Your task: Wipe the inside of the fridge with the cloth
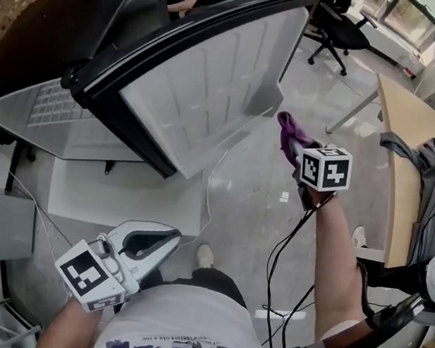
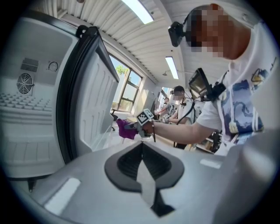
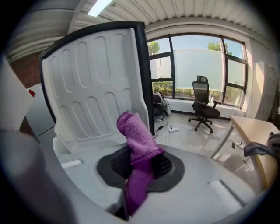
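A person stands at an open fridge, the right gripper [image 1: 294,148] raised at the 3 o'clock side of the head view and clamped on a purple cloth [image 1: 288,129]. The cloth's free end stands above the jaws, apparently so that it can be pressed against a surface. It hangs just off the lower corner of the white fridge door [image 1: 204,90] and touches nothing, so wiping appears not yet begun. The left gripper [image 1: 173,238] hangs low at 7 o'clock near the person's waist, its jaws together with nothing between them, seemingly parked out of the way. The fridge interior [image 1: 57,108] lies at 9 o'clock, well apart from the cloth. The right gripper view shows how the cloth [image 3: 136,133] is pinched at mid-length, one end trailing below the gripper [image 3: 140,162]. It also shows the door's ribbed liner [image 3: 94,83] at 10 o'clock. Only the left gripper view, past the closed gripper [image 2: 142,161], reveals the fridge's back wall with its round fan vent [image 2: 25,82] and a wire shelf [image 2: 26,103] at 9 o'clock.
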`<move>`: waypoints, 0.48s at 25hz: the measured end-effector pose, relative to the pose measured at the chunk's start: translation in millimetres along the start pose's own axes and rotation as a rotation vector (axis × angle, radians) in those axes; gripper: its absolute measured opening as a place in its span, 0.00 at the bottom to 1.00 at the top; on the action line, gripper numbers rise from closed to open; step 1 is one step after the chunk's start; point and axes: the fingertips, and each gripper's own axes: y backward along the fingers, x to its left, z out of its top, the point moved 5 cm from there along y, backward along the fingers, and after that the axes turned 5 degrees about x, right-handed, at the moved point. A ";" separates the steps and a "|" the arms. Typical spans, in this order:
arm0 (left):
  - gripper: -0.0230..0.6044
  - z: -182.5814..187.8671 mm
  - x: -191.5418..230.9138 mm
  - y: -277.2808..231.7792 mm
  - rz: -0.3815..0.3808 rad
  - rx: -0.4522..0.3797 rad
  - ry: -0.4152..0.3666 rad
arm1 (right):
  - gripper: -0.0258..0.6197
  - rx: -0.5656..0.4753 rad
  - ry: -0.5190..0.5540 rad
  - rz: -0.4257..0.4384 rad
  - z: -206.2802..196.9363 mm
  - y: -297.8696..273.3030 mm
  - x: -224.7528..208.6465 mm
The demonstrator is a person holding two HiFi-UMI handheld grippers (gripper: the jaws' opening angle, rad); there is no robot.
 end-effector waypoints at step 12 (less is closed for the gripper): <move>0.04 -0.1 24.9 45.7 -0.019 -0.046 -0.048 | 0.13 -0.122 0.022 0.010 -23.2 69.7 117.4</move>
